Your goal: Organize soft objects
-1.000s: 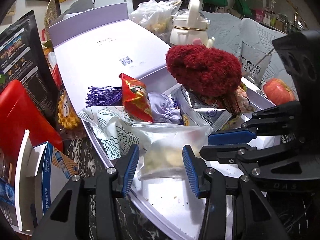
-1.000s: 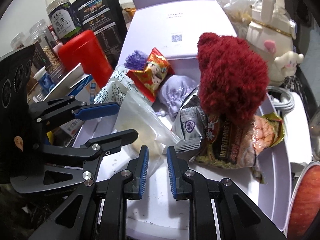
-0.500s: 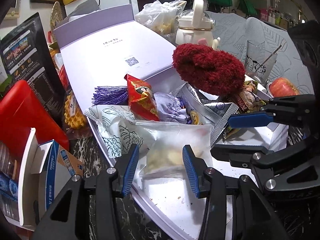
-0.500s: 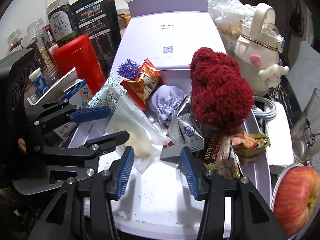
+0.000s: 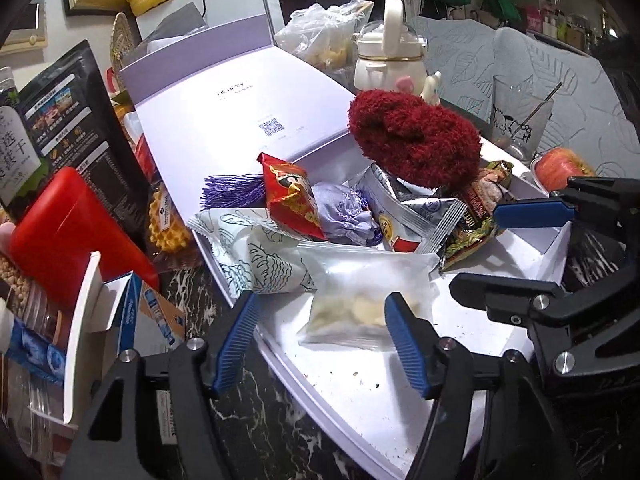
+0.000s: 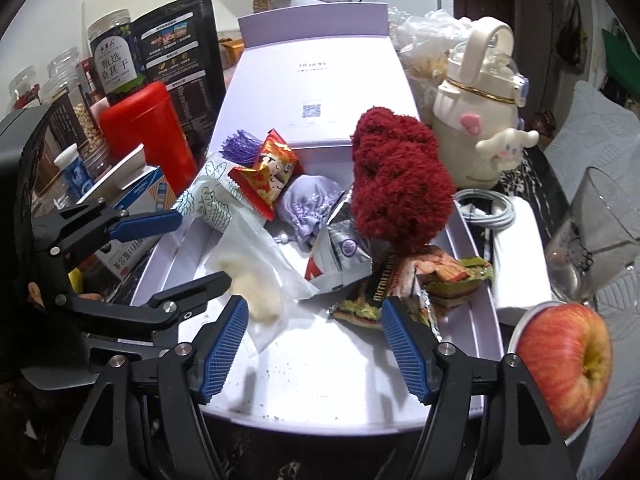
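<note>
Bright indoor light, sharp centre, fisheye-bent dark corners, soft shadows

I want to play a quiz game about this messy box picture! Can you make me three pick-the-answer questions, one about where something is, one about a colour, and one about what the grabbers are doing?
1. Where is the fluffy dark red knitted thing?
A. on top of the snack packets in the white box
B. on the floor
C. inside the glass cup

2. What colour are the gripper pads?
A. yellow
B. blue
C. pink

3. What is the right gripper holding?
A. the red apple
B. the clear plastic bag
C. nothing

Answers:
1 A: it rests on the heap of packets.
2 B: both ribbed pads are blue.
3 C: its jaws are opening, with nothing between them.
</note>
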Action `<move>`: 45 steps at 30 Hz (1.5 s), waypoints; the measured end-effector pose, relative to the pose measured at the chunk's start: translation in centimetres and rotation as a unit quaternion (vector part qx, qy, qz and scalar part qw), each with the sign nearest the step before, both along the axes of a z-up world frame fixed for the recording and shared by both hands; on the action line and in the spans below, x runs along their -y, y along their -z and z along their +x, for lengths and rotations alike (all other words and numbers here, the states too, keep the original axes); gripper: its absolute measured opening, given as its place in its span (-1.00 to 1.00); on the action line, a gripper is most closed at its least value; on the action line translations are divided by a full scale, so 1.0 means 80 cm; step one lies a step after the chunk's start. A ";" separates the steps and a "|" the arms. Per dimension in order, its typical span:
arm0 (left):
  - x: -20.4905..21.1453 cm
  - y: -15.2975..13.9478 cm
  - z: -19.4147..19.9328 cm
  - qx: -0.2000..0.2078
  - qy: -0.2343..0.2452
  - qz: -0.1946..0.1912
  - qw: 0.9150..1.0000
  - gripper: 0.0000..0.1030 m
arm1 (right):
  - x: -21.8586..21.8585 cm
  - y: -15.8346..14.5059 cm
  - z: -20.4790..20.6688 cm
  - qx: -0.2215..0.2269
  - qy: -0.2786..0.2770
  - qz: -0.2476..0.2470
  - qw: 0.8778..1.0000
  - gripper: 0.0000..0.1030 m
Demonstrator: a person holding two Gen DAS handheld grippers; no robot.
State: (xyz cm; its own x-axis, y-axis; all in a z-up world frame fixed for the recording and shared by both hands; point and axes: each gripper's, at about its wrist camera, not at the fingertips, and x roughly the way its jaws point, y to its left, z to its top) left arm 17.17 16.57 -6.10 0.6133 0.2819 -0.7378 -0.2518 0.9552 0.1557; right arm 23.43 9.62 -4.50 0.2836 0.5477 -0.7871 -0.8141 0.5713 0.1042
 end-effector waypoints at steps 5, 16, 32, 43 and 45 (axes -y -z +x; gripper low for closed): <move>0.001 -0.016 -0.014 0.013 -0.010 0.003 1.000 0.48 | 0.006 -0.013 -0.002 0.013 0.018 0.002 1.000 0.36; -0.004 -0.070 -0.050 0.052 -0.038 0.002 0.998 0.49 | 0.010 -0.071 -0.028 0.072 0.027 0.024 0.997 0.47; 0.024 -0.159 -0.128 0.130 -0.025 0.019 0.991 0.60 | 0.053 -0.172 -0.104 0.162 0.074 0.073 0.981 0.74; 0.045 -0.192 -0.189 0.163 -0.021 0.011 0.986 0.60 | 0.097 -0.209 -0.166 0.188 0.105 0.091 0.972 0.82; 0.051 -0.195 -0.199 0.169 -0.019 0.013 0.985 0.60 | 0.104 -0.214 -0.176 0.188 0.112 0.091 0.971 0.83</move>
State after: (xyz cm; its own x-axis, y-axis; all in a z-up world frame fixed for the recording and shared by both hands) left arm 1.23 12.53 9.46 0.8115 0.3258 -0.4852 -0.3288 0.9408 0.0819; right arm 9.38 1.29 12.59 0.6607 0.5594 -0.5006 -0.6717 0.7383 -0.0615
